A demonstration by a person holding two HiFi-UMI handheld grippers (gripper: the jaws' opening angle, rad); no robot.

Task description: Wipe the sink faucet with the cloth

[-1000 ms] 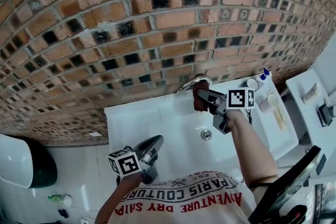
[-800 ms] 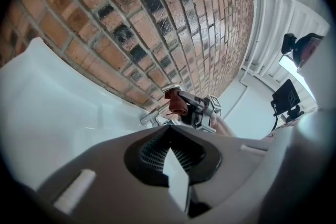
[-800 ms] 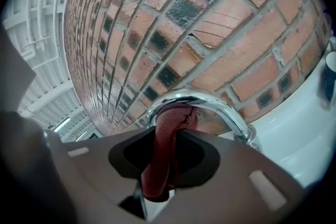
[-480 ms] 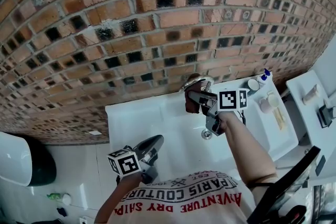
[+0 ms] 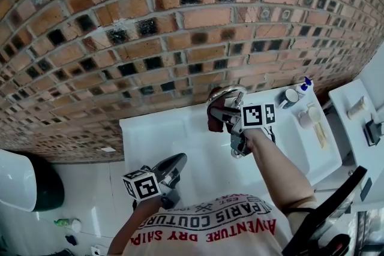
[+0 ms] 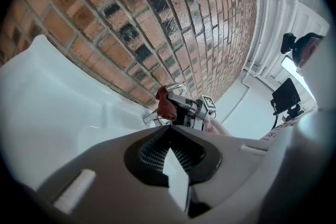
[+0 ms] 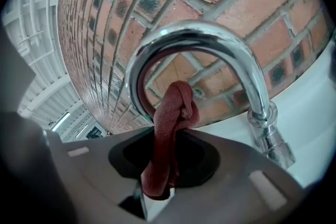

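A curved chrome faucet (image 5: pixel 225 92) rises at the back of the white sink (image 5: pixel 162 135). My right gripper (image 5: pixel 221 114) is shut on a dark red cloth (image 5: pixel 214 120), which hangs just below the faucet's arch. In the right gripper view the cloth (image 7: pixel 169 123) stands knotted between the jaws and touches the inside of the spout's left bend (image 7: pixel 137 68). My left gripper (image 5: pixel 174 165) hovers shut over the sink's near left rim with nothing in it. From the left gripper view the cloth (image 6: pixel 166 104) and faucet (image 6: pixel 177 86) are far ahead.
A brick wall (image 5: pixel 150 39) stands close behind the faucet. Small bottles and cups (image 5: pixel 290 96) sit on the sink's right ledge. The drain (image 5: pixel 235 153) lies below my right forearm. A white counter (image 5: pixel 354 108) is at the right, a white and black fixture (image 5: pixel 24 186) at the left.
My right gripper has carried the cloth left and a little up, closer under the faucet's arch. The left gripper has stayed in place.
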